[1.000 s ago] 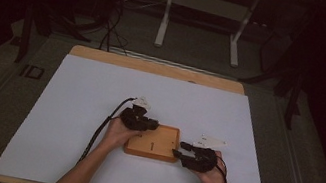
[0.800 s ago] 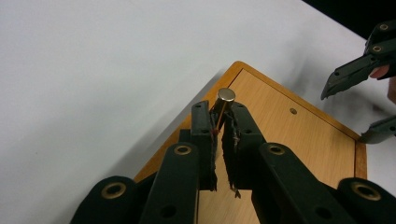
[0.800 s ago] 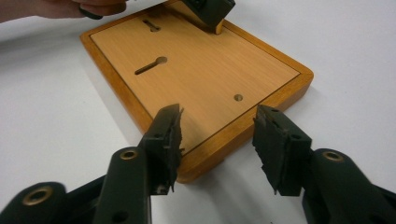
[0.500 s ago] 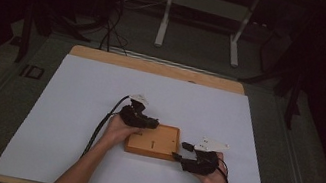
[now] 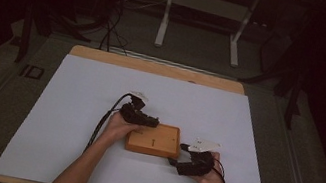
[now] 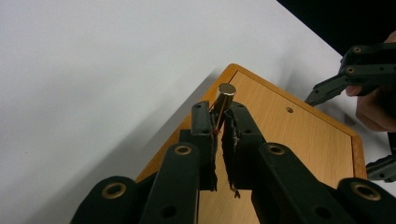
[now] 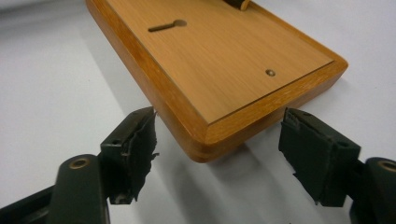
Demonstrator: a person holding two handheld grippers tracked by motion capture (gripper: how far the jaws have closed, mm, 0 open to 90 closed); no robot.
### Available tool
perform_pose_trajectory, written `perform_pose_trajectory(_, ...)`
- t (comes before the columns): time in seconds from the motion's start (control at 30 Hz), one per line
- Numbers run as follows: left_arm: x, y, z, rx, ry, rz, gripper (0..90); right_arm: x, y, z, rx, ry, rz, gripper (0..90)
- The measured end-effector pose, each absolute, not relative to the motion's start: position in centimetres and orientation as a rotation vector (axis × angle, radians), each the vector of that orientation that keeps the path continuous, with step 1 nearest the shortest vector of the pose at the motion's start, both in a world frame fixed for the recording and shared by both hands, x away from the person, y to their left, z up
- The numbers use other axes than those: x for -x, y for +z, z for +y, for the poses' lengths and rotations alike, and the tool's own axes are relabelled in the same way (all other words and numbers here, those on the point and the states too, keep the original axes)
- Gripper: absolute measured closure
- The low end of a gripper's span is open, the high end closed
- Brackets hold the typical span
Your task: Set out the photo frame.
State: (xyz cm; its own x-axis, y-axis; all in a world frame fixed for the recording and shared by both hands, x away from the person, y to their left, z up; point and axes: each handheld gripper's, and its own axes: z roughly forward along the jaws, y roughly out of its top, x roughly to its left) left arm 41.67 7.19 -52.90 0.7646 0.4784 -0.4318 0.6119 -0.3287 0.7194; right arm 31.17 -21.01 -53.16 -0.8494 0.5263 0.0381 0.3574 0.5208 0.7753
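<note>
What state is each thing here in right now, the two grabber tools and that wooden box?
Left gripper: shut on a small metal peg standing above the box.
Right gripper: open, jaws on either side of the box's corner.
Wooden box: lying flat on the white table.

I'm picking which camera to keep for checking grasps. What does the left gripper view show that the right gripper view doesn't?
Left gripper view: the left gripper has its jaws shut on a small metal pin with a round flat head, held over the wooden board; the other gripper and a hand sit at the far right. Right gripper view: the right gripper has its jaws open, straddling the board's near corner, and a keyhole-shaped slot shows in the board's top. Both show the wooden board with its raised rim, a small hole in it, and the white table surface.
</note>
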Motion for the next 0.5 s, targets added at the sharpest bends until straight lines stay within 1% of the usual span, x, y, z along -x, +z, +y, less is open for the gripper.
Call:
perform_pose_trajectory(0.23, -42.0, -52.9, 7.2, -1.982, -0.210, 0.847, 83.5, -31.1, -53.5, -20.6, -0.732, 1.179, 2.540, 24.6)
perform_pose_trajectory(0.5, -42.2, -52.8, 7.2, -1.994, -0.215, 0.844, 83.8, -31.1, -54.1, -19.8, -0.685, 1.116, 2.469, 25.5)
